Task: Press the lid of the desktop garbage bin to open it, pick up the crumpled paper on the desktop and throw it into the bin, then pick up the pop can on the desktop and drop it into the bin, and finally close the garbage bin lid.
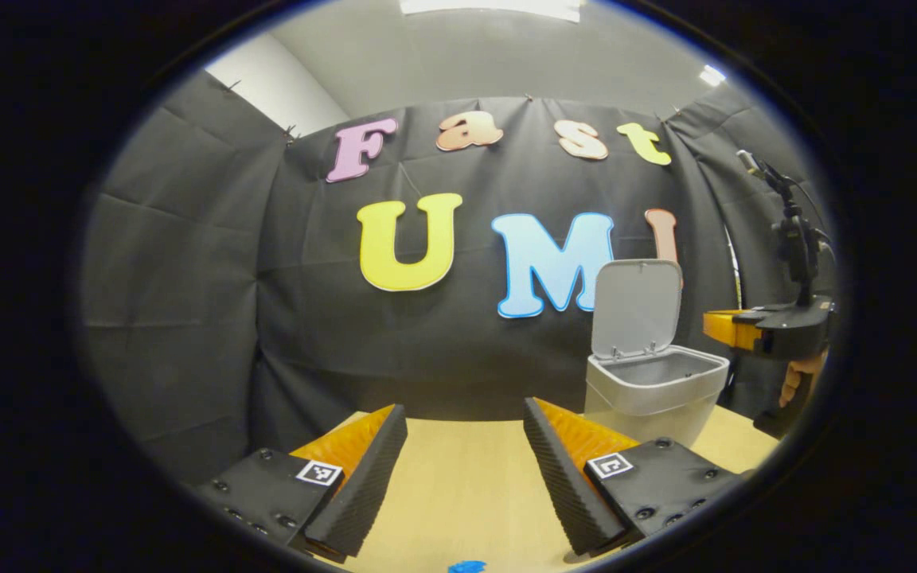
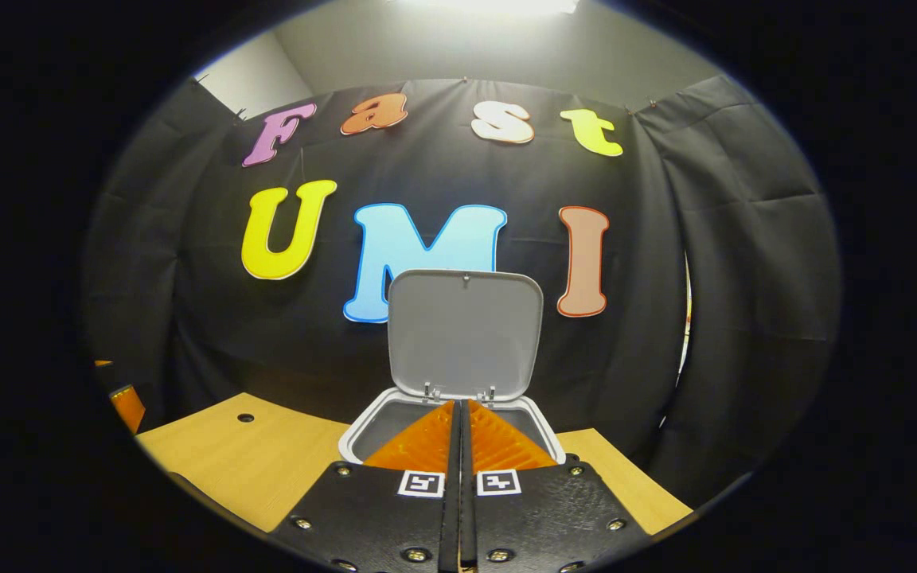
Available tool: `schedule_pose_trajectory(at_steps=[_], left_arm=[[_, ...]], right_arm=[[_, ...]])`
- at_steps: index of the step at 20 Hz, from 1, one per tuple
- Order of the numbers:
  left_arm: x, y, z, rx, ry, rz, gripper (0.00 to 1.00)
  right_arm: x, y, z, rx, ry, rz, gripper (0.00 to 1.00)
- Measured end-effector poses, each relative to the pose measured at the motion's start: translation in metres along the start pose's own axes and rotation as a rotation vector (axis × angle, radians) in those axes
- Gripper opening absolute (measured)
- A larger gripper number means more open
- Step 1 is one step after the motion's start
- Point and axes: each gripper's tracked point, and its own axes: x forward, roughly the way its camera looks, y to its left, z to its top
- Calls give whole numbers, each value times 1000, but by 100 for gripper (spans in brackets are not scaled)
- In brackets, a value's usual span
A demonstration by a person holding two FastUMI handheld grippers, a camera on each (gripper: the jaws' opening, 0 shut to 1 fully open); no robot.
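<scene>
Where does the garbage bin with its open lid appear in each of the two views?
Left gripper view: garbage bin at right of centre, on the table, lid raised.
Right gripper view: low centre, just beyond the right gripper.
Shared landmark: the upright lid against the black cloth wall.

A ceiling light [image 2: 498, 5] glares overhead (blown out white in the right gripper view); the booth is evenly lit, shadows soft, focus sharp, with fisheye bending at the edges.

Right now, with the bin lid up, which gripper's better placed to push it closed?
Probably the right gripper: shut, it sits directly over the bin, just before the raised lid. The left gripper is open, with the bin off to its side.
</scene>
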Motion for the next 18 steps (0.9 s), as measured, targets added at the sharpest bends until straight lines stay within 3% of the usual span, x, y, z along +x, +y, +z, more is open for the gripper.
schedule_pose_trajectory(at_steps=[5,6,8,10,11,13,15,16,18], left_arm=[[-6,-11,-8,-1,14,5,100],[-8,-11,-11,-5,18,11,96],[-10,-9,-14,-8,21,32,100],[-14,-7,-19,-1,19,51,96],[-17,-7,-24,7,23,58,100],[-18,-6,-31,17,27,67,93],[-21,-7,-43,19,43,68,91],[-22,-8,-49,16,54,62,100],[-24,-10,-54,14,62,37,100]], right_arm=[[-22,-8,-7,4,6,12,0],[-25,-11,-9,1,8,15,1],[-34,-18,-12,-2,8,13,1],[-43,-26,-13,14,5,2,0],[-47,-30,-14,25,-1,-6,0],[-56,-38,-16,26,-11,-30,0],[-65,-41,-18,4,-18,-35,5],[-68,-42,-18,-8,-12,-38,10],[-77,-38,-20,-15,-6,-31,19]])
